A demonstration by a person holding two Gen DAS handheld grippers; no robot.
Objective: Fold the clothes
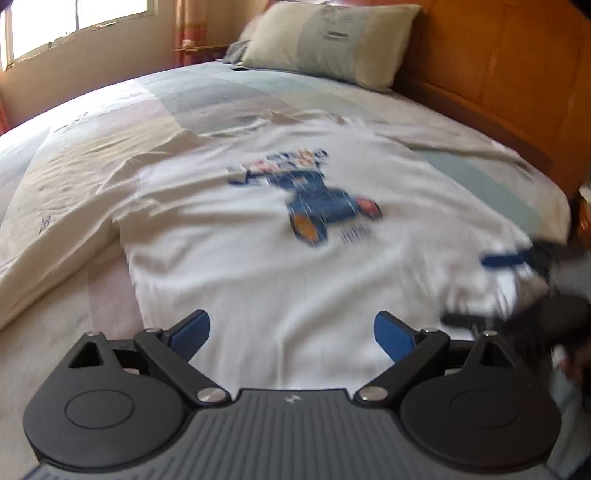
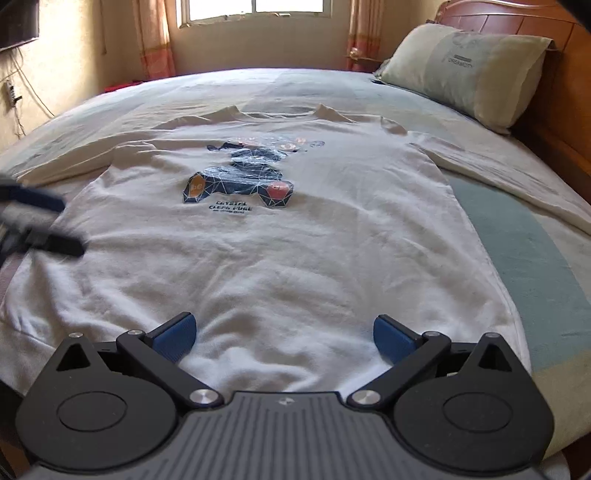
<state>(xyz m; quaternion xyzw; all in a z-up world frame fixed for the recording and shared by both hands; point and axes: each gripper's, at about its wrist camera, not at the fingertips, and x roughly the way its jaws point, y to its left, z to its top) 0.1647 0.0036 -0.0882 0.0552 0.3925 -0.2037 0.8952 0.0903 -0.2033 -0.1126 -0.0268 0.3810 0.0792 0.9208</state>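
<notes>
Lying flat and face up on the bed (image 2: 524, 236), a white T-shirt (image 2: 280, 258) with a dark blue and orange print (image 2: 240, 184) on its chest takes up the middle of both views. Its hem is nearest the cameras and its neckline (image 2: 277, 112) lies at the far end, toward the window (image 2: 255, 11). The sleeves spread out to the left and right, and the cloth shows soft wrinkles but no fold.

The right gripper (image 2: 284, 338) hangs over the near hem with its blue-padded fingers (image 2: 173, 338) spread wide and nothing between them; whether the pads touch the cloth cannot be told. The left gripper (image 1: 291, 338) is likewise spread wide and empty, over the near left part of the shirt. Its view is blurred, so the print there reads only as blue and orange smears. In the right wrist view the left gripper also appears as a dark blurred shape at the left edge, above the shirt's left side; in the left wrist view the right gripper shows as a dark blur at the right edge.

The bed is covered with a pale sheet bearing a light green band on the right. A beige and grey pillow (image 2: 469, 70) rests at the far right against a wooden headboard (image 2: 561, 122). Curtains (image 2: 153, 40) hang on both sides of the window.
</notes>
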